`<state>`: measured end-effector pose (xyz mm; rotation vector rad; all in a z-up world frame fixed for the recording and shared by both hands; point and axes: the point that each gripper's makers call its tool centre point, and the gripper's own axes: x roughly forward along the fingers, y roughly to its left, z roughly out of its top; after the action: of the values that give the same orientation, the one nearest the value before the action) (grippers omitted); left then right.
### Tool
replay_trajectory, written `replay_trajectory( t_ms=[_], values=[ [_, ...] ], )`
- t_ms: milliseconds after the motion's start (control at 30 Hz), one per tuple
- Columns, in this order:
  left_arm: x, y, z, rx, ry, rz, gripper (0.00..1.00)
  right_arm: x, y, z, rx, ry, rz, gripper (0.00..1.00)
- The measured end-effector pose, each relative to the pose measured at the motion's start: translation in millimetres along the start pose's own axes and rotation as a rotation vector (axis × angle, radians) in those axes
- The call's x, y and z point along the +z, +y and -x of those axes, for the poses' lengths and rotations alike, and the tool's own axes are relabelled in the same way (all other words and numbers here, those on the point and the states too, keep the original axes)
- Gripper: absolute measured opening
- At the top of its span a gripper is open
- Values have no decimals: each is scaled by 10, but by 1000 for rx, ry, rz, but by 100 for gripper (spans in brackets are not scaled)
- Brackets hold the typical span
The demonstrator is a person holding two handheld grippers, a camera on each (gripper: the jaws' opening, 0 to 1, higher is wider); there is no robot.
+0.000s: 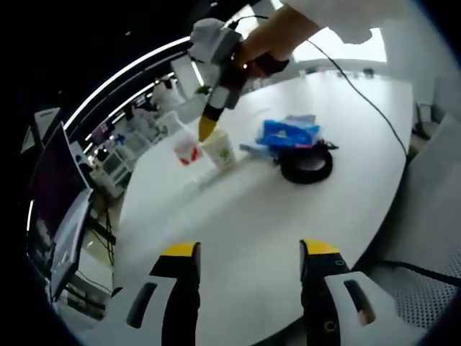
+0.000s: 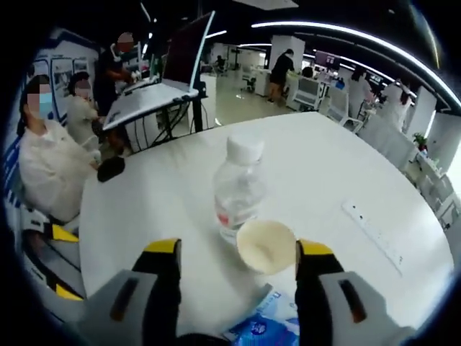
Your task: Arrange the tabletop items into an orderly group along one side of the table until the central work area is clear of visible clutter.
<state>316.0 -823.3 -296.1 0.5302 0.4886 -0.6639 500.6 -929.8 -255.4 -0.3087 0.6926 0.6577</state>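
In the right gripper view, a clear plastic bottle point(image 2: 238, 189) with a white cap stands upright at the centre of the frame on the white table point(image 2: 324, 158), its long axis running vertically in the picture, cap toward the top. Just beside it, lower right, a paper cup point(image 2: 266, 245) stands with its open mouth facing the camera. A blue packet point(image 2: 270, 321) lies at the bottom centre, between the jaws. A white power strip point(image 2: 374, 229) lies flat at the right, its length running diagonally from centre toward lower right.

The right gripper point(image 2: 235, 252) has its yellow-tipped jaws spread wide; the cup sits in the gap, close to the right-hand jaw, but I cannot tell whether they touch.

In the left gripper view, the same cup point(image 1: 219, 149) and bottle point(image 1: 186, 146) stand upright in the upper middle of the frame, next to each other. The right gripper point(image 1: 207, 128) reaches down from the top, held by a hand point(image 1: 277, 40), its yellow tip at the cup's rim. To the right lie the blue packet point(image 1: 289, 133) and a black roll of tape point(image 1: 307, 163), flat on the table.

The left gripper point(image 1: 248, 252) has jaws wide apart at the bottom of the frame, with nothing between them but bare table.
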Motion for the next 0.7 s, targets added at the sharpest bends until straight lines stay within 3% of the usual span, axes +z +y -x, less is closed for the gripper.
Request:
replay_trajectory(
  t_ms=[600,700],
  values=[
    [132,4,78,-28,-39,24,51,-355,-77,607,-80,-28,-114,63],
    [90,-32,54,-43,-22,15,51,-462,-75,729,-90,-21,-133,63]
  ],
)
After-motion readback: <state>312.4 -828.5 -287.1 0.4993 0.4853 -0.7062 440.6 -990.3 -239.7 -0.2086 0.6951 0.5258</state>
